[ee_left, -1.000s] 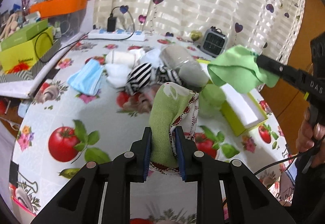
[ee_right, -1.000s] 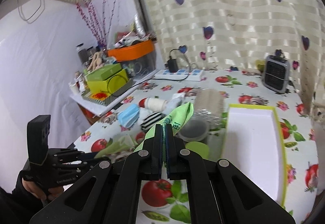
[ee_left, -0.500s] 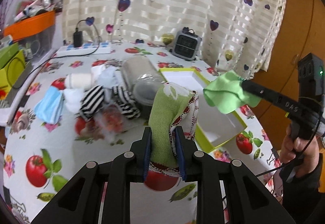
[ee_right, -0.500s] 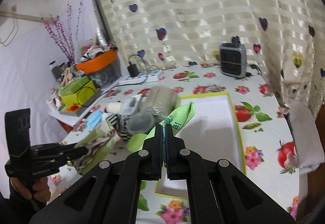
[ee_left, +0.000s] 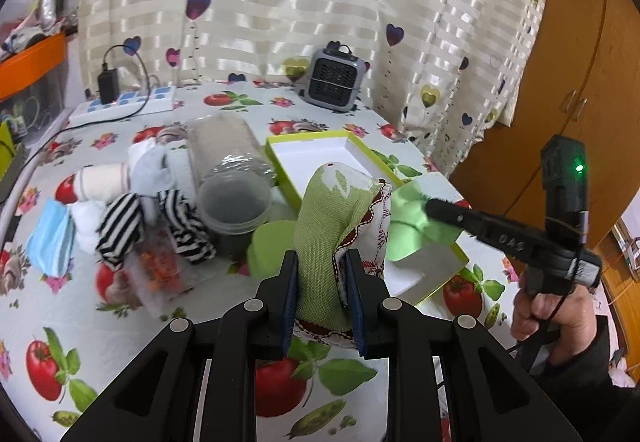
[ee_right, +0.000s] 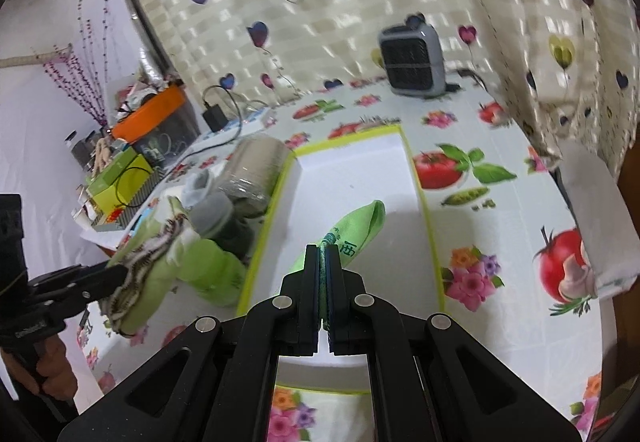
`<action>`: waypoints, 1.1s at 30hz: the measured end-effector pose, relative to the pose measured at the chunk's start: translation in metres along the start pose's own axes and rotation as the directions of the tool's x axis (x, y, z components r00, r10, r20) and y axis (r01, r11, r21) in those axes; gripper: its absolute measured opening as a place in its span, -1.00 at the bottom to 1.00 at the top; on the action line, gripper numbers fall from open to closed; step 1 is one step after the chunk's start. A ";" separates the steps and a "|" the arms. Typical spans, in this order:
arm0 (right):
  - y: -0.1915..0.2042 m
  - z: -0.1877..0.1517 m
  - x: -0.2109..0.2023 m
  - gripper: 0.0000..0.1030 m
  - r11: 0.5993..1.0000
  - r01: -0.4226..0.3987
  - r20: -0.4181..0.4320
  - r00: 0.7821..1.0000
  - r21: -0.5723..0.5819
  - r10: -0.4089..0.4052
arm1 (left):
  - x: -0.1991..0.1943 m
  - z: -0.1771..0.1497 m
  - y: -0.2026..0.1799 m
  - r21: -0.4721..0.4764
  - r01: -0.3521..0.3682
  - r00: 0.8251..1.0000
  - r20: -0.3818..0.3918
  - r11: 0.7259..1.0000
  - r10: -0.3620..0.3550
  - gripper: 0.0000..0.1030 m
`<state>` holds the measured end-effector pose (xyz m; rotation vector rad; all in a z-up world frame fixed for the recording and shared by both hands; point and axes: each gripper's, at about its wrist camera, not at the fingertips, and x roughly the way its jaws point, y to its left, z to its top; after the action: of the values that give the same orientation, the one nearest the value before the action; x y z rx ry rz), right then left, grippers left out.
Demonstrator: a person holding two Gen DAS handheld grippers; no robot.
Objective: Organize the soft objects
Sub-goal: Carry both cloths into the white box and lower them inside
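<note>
My left gripper (ee_left: 322, 266) is shut on a folded green woven cloth with a white and red patterned edge (ee_left: 332, 222), held above the table in front of the box. It also shows in the right wrist view (ee_right: 148, 262). My right gripper (ee_right: 324, 254) is shut on a thin bright green cloth (ee_right: 356, 230) and holds it over the white box with a lime green rim (ee_right: 416, 169). In the left wrist view the right gripper (ee_left: 432, 207) holds that cloth (ee_left: 412, 226) above the box's near end (ee_left: 432, 266).
A clear plastic jar (ee_left: 230, 169) lies on its side left of the box, with a green lid (ee_left: 272, 246) by it. Striped socks (ee_left: 124, 222), white socks (ee_left: 104, 181) and a blue face mask (ee_left: 50, 238) lie further left. A small grey heater (ee_left: 336, 79) and a power strip (ee_left: 124, 103) stand at the back.
Both grippers have moved right, toward the box. The right gripper has brought the green cloth lower, over the inside of the box. Both stay shut on their cloths.
</note>
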<state>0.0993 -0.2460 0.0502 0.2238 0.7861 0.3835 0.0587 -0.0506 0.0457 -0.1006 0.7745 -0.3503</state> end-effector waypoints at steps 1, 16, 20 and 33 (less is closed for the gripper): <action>-0.004 -0.001 0.003 -0.94 1.000 0.010 -0.012 1.000 0.005 -0.010 | 0.002 0.001 -0.002 0.002 0.003 1.000 -0.003 1.000 -0.003 -0.59; -0.020 -0.005 -0.019 -0.28 0.995 0.097 0.019 0.995 -0.001 -0.097 | 0.050 0.016 -0.034 0.032 0.043 0.998 -0.055 0.999 -0.042 -0.57; -0.020 -0.007 -0.025 -0.28 0.996 0.095 0.023 0.995 -0.001 -0.095 | 0.068 0.021 -0.039 0.033 0.030 0.997 -0.072 0.999 -0.027 -0.53; -0.022 -0.012 -0.035 -0.27 0.995 0.096 0.024 0.995 0.007 -0.096 | 0.074 0.014 -0.051 0.040 0.091 0.989 -0.121 0.995 -0.086 -0.40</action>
<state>0.0736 -0.2796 0.0567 0.1947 0.7714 0.2877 0.1034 -0.1249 0.0168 -0.0714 0.8815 -0.4611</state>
